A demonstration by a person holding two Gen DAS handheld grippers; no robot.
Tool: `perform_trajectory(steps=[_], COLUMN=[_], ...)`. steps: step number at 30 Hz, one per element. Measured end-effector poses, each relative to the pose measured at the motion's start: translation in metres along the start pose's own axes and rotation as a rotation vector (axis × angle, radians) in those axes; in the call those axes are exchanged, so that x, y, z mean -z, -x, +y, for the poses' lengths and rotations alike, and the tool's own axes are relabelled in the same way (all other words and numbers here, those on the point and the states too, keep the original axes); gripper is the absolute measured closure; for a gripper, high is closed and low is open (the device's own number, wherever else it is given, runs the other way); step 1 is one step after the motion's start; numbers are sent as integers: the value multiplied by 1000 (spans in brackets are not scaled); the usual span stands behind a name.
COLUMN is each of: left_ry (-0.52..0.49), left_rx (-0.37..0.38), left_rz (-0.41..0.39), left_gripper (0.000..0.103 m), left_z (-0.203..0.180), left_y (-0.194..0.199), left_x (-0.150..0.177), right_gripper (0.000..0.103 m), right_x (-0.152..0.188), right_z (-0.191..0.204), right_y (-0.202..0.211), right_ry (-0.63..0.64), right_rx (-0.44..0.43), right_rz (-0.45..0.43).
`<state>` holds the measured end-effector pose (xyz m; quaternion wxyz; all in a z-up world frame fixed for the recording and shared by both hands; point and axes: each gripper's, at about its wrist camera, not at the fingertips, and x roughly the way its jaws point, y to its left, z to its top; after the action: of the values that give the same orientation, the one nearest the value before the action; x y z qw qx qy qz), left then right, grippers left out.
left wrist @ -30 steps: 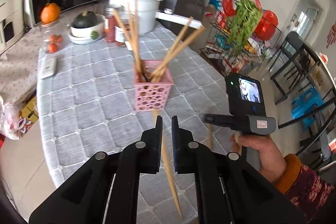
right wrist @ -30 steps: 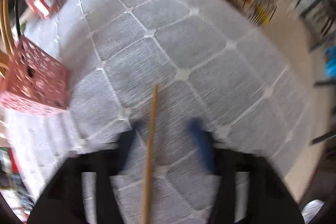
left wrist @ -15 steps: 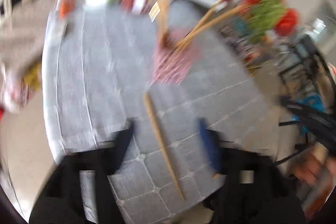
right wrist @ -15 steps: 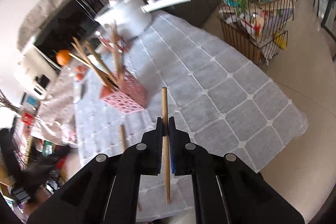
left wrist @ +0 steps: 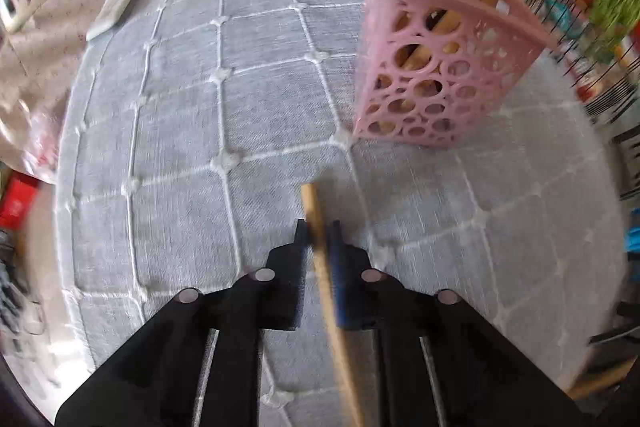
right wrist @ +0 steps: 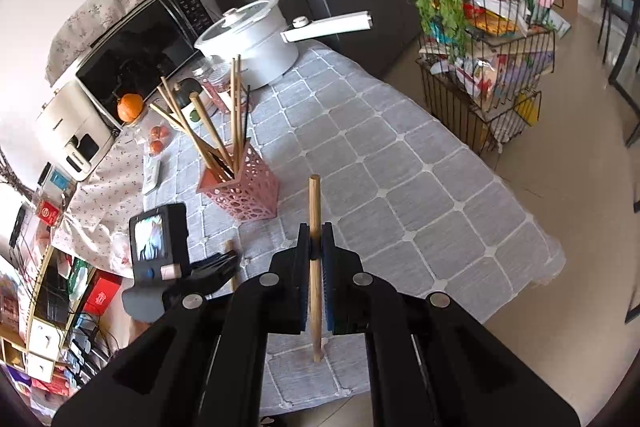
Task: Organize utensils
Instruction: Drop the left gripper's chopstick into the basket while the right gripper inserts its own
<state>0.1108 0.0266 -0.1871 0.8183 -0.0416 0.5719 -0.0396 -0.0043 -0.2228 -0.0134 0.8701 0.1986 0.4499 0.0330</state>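
Two chopsticks, one pinched tight in my left gripper point(left wrist: 318, 229) and one in my right gripper point(right wrist: 315, 239), should drop upright, one at a time, into the pink basket point(right wrist: 244, 193).

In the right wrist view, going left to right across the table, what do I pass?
Orange → pink utensil basket → chopstick clamped in the right gripper → wire rack beyond the table's edge.
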Motion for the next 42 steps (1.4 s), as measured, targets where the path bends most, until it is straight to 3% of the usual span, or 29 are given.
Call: perform_trajectory(steps=[2, 6, 10, 17, 23, 32, 42], left_ry=[49, 41, -41, -75, -123, -140, -154], left_rx=[84, 202, 211, 239, 251, 226, 228], left_rz=[-38, -158, -276, -479, -613, -623, -609], left_gripper=[96, 96, 96, 96, 96, 96, 97], left_z=[26, 50, 47, 34, 1, -20, -23], left_y=[18, 82, 140, 224, 276, 270, 264], left_x=[9, 23, 34, 25, -29, -87, -108], right_gripper=[97, 97, 97, 97, 97, 97, 97], right_x=[-1, -2, -5, -23, -54, -93, -116], right_z=[2, 9, 17, 35, 45, 53, 69], right_y=[4, 17, 31, 59, 71, 61, 57], right_ry=[11, 38, 52, 77, 75, 60, 60], right_rx=[-11, -45, -84, -136, -147, -161, -174], right_rz=[-4, -9, -9, -27, -62, -77, -104])
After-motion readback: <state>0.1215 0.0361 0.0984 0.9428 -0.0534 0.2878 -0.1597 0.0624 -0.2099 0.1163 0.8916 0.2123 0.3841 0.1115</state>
